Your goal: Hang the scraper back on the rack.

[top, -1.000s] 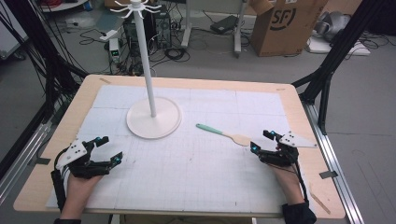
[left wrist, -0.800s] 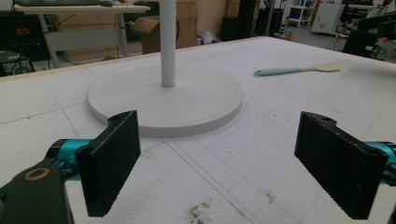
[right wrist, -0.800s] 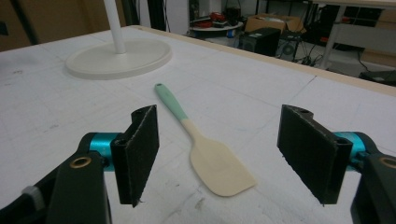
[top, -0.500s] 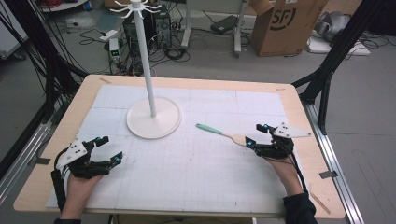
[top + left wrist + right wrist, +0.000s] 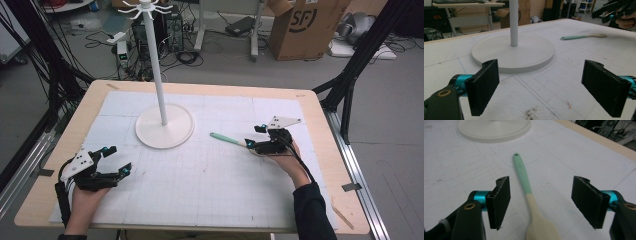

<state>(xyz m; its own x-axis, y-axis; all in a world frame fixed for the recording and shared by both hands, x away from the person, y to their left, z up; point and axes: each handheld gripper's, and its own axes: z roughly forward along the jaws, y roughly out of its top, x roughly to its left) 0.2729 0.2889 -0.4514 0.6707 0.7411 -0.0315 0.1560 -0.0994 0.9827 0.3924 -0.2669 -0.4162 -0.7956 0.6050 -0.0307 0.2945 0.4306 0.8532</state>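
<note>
The right gripper (image 5: 540, 203) sits low over the table (image 5: 60, 150) with its jaws spread wide on either side of the spoon (image 5: 530, 202) — a placement that looks chosen to bracket the neck, where the mint-green handle meets the pale wooden bowl. Nothing is pinched yet; the jaws stand clear of the spoon on both sides. The spoon lies flat on the white gridded mat (image 5: 210, 180), right of the stand (image 5: 164, 125), its handle pointing toward the stand's round base.

The left gripper (image 5: 112, 160) rests near the front left corner, jaws likewise spread and holding nothing, aimed at the stand (probably parked there to keep clear of the other hand's work).

The right gripper view gives what the high view cannot: the small hanging hole at the handle's tip and how the spoon lies between the jaws. The high view alone reveals the hooks at the stand's top — likely where that hole is meant to go. The left gripper view shows the spoon side-on, flat against the mat, with the right gripper just above its bowl end.
</note>
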